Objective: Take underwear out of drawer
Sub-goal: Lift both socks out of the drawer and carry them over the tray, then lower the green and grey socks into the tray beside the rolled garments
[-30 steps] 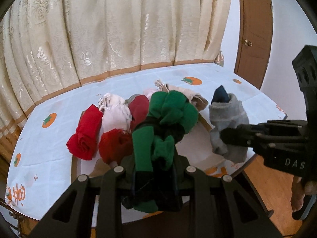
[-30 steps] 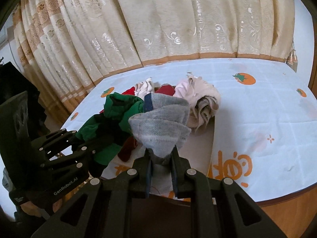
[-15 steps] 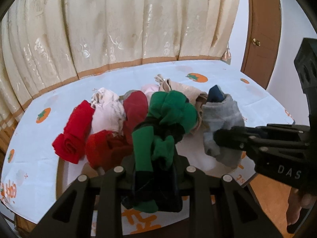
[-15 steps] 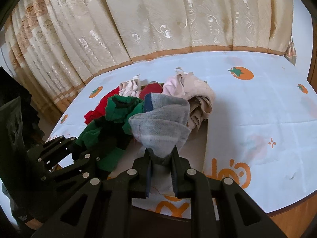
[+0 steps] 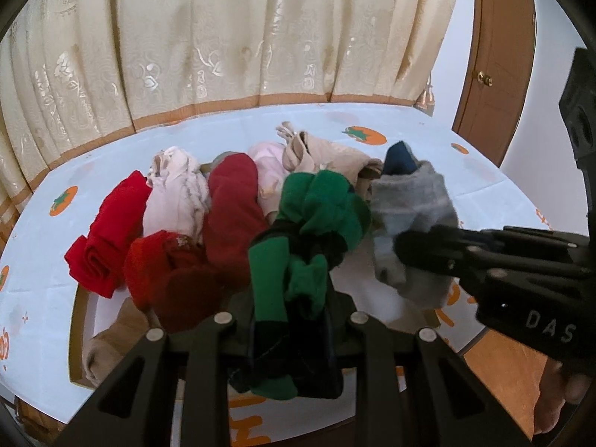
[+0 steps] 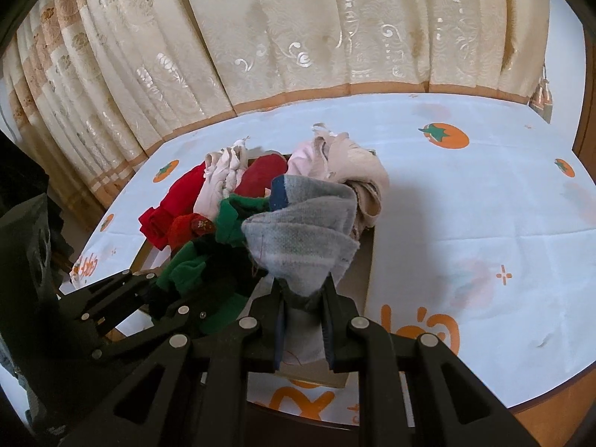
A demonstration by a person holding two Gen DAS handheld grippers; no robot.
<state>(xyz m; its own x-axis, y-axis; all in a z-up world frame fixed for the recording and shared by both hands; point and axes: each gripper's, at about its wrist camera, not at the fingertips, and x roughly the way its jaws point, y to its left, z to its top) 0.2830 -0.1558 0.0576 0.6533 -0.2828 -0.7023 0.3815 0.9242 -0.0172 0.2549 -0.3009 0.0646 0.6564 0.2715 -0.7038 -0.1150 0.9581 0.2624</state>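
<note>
Left wrist view first: the left gripper [image 5: 292,339] has its jaws nearly closed, clamped on a green and black bundle [image 5: 309,223] of underwear that sticks up between them, lifted clear above the drawer [image 5: 80,305]. That drawer is a shallow wooden box sitting on the bench [image 5: 428,141], which has a white cloth with orange fruit prints. Still packed in it are a red roll [image 5: 108,234], a dark red roll [image 5: 231,216], a pale pink piece [image 5: 178,193] and a beige piece [image 5: 327,156]. The right gripper [image 5: 409,249] comes in from the right edge, pinching a grey piece [image 5: 413,205] with a navy band.

Right wrist view: the right gripper [image 6: 303,298] has its jaws squeezed tight on the lower end of the grey piece [image 6: 301,238], which fans out above them, over the drawer's [image 6: 367,268] near right corner. The left gripper [image 6: 156,298] shows at lower left with the green bundle [image 6: 208,260] in its jaws. A cream curtain [image 6: 298,37] hangs behind the bench [image 6: 484,205].
</note>
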